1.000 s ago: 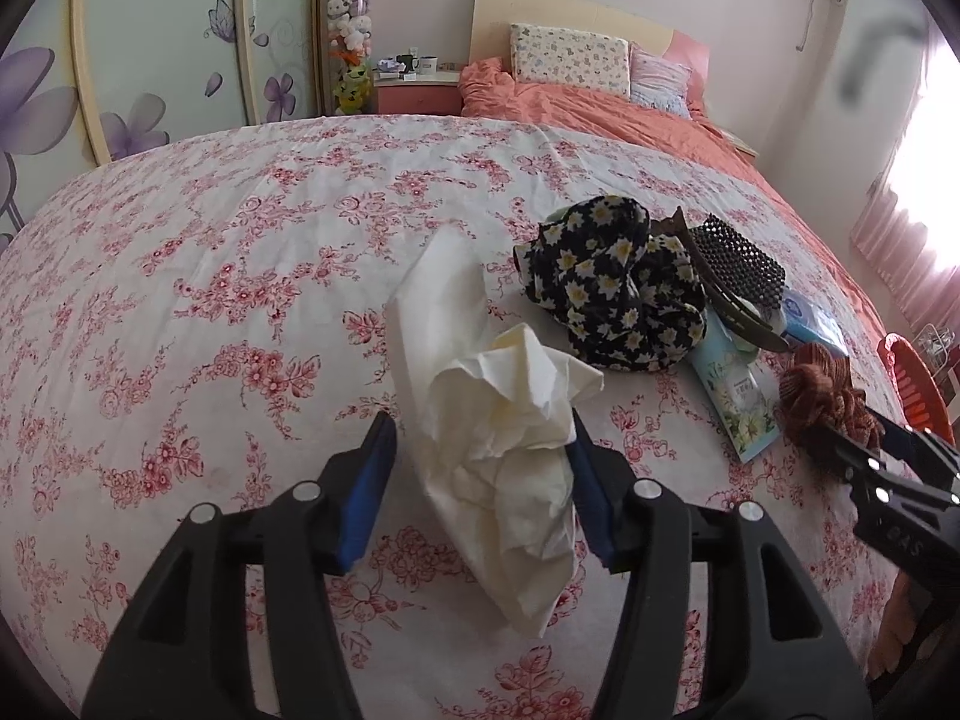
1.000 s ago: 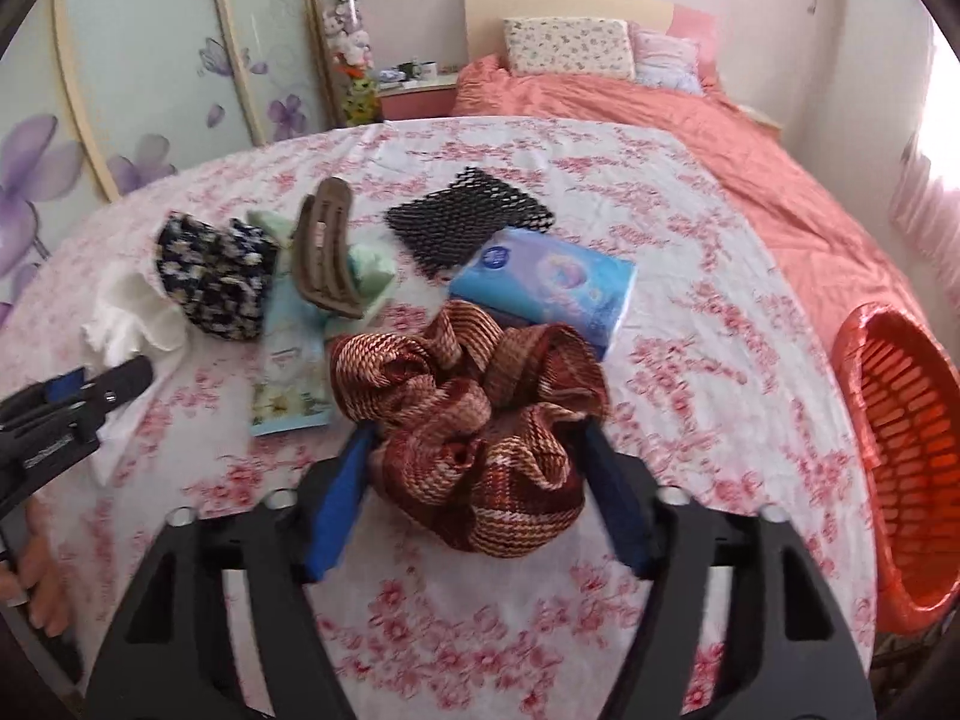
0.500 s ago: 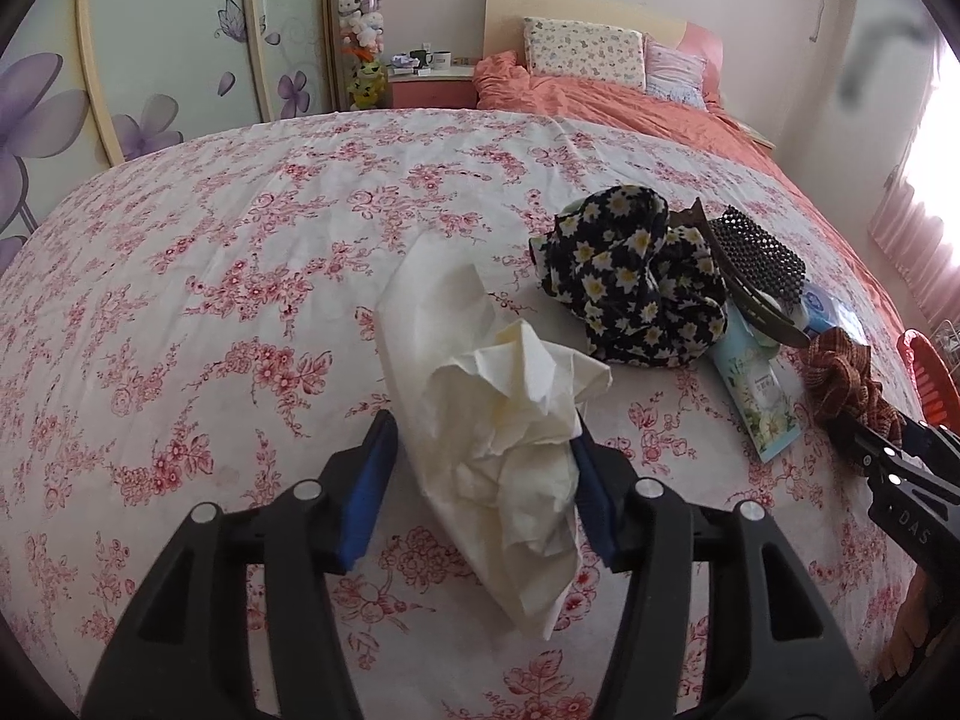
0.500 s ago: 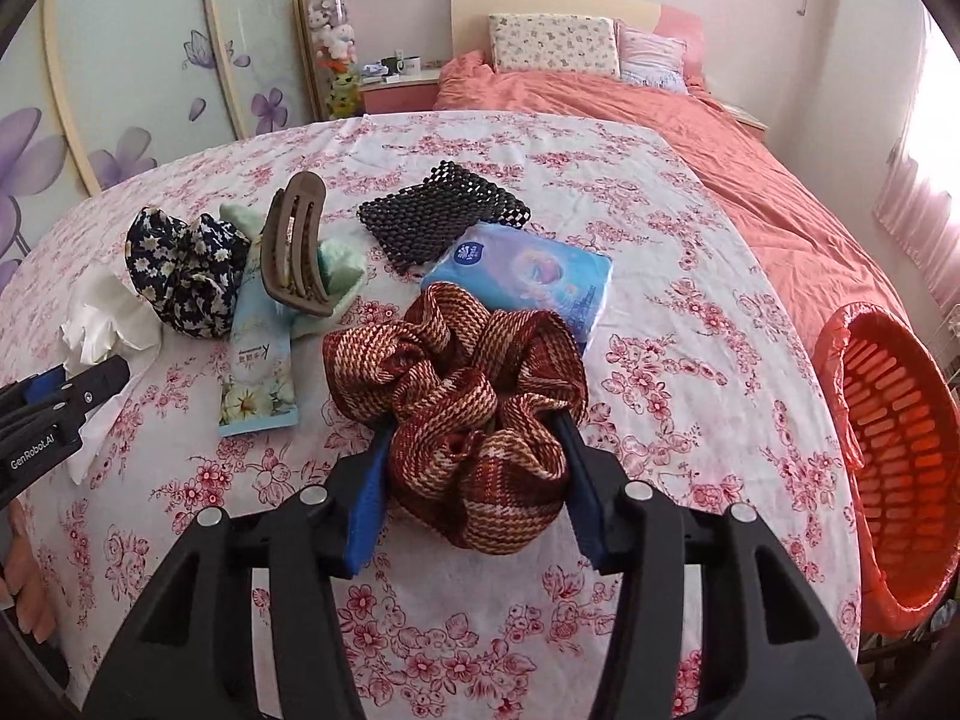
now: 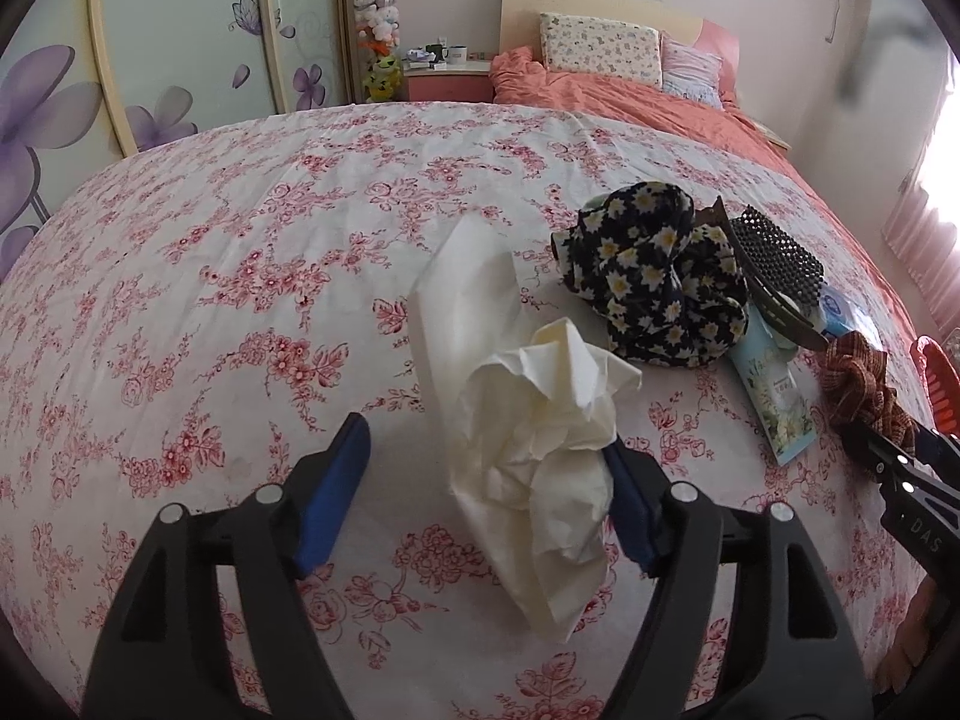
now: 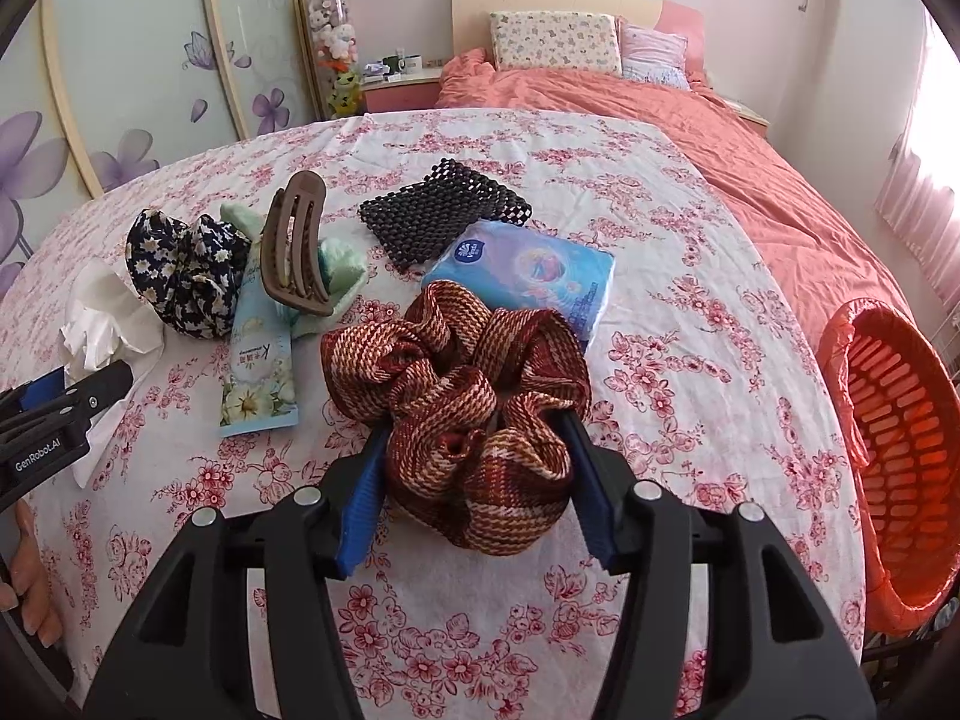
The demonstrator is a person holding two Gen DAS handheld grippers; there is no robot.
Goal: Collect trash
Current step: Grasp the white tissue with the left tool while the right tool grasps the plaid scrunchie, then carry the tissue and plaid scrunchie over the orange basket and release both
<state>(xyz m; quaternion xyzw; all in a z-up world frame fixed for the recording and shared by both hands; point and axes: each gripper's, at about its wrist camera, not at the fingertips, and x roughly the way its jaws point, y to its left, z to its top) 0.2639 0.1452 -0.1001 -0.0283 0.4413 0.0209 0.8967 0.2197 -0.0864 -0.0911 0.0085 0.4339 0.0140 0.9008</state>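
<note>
We are early on; our left gripper [image 5: 486,492] is spread around the crumpled tissue [image 5: 528,420] on the bed; our right gripper [image 6: 474,480] pinches the plaid scrunchie [image 6: 462,408]; the orange basket [image 6: 900,456] waits beside the bed.

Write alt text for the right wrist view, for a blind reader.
The right gripper is shut on a red-brown plaid scrunchie above a floral bedsheet. Behind lie a blue tissue pack, black beaded mat and brown hair claw; an orange basket stands at right.
</note>
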